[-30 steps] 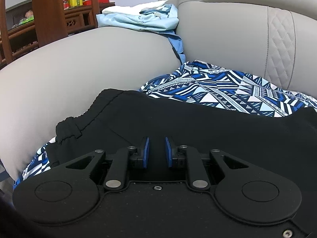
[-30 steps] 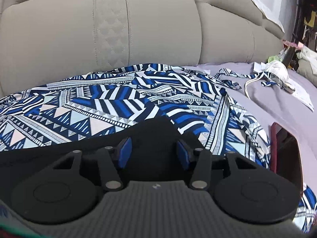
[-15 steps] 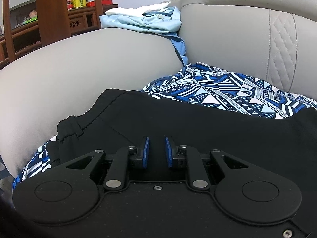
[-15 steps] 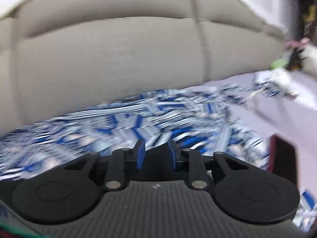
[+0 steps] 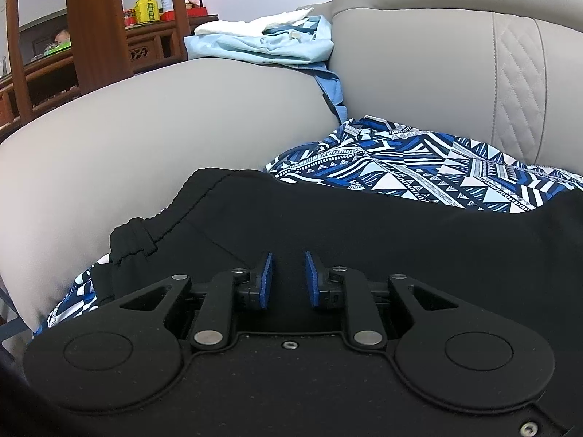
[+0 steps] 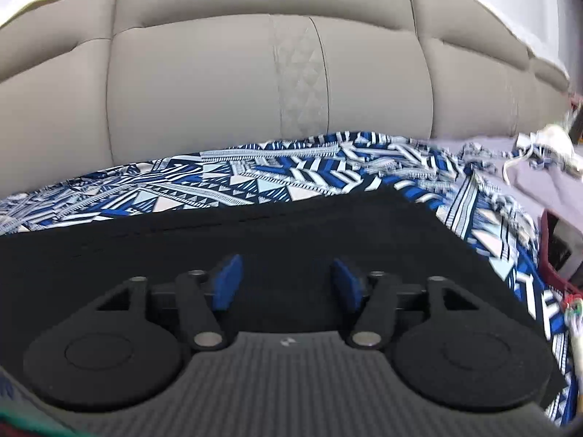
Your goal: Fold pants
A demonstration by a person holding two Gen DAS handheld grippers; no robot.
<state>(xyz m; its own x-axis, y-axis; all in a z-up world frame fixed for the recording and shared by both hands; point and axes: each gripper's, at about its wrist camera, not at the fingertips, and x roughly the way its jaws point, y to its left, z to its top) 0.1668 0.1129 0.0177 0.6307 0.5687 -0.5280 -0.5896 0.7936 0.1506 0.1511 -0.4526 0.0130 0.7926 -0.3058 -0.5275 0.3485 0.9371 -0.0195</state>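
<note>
My left gripper [image 5: 288, 279]: blue pads a narrow gap apart, black pants [image 5: 364, 233] between them; whether they pinch the cloth, I cannot tell. My right gripper [image 6: 284, 282]: pads spread wide over the pants. Pants lie on patterned blue cloth [image 6: 255, 178] on the sofa [image 6: 218, 83] seat, waistband toward the armrest [image 5: 145, 138].

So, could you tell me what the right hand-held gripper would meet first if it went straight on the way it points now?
Most likely the black pants, spread right beyond the open right hand-held gripper. Past them lie the blue patterned cloth and the sofa backrest, though depth is hard to judge here.
</note>
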